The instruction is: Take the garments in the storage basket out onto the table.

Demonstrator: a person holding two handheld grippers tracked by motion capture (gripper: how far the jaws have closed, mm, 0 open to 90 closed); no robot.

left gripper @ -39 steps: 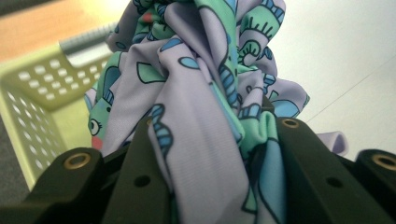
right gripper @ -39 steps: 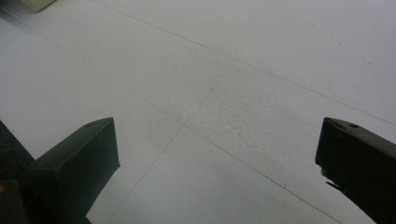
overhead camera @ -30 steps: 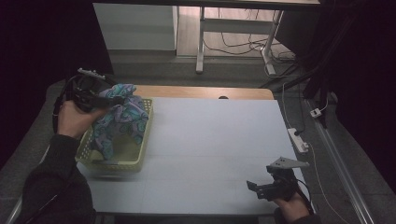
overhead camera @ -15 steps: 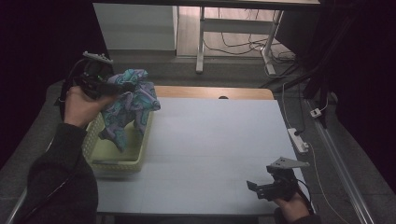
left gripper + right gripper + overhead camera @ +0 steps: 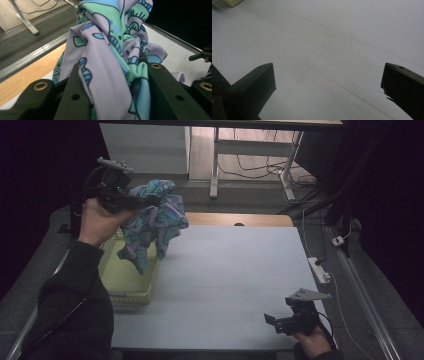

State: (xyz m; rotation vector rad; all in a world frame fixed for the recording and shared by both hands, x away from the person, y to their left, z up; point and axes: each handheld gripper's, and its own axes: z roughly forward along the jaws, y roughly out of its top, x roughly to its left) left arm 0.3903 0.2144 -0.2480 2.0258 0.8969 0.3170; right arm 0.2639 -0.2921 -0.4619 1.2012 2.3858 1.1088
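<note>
A crumpled cloth (image 5: 152, 220), lilac with teal and blue cartoon shapes, hangs above the yellow basket (image 5: 131, 287) at the counter's (image 5: 235, 270) left. The left gripper (image 5: 142, 201), raised level, pinches it. The right gripper (image 5: 272, 320) rests near-right, jaws spread.

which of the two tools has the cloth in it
The left tool: its jaws are shut on the patterned cloth above the basket. The right tool is open.

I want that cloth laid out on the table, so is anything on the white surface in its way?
Nothing visible is. The cloth hangs from the left gripper above the basket, and the table beside it lies bare up to the right gripper.
</note>
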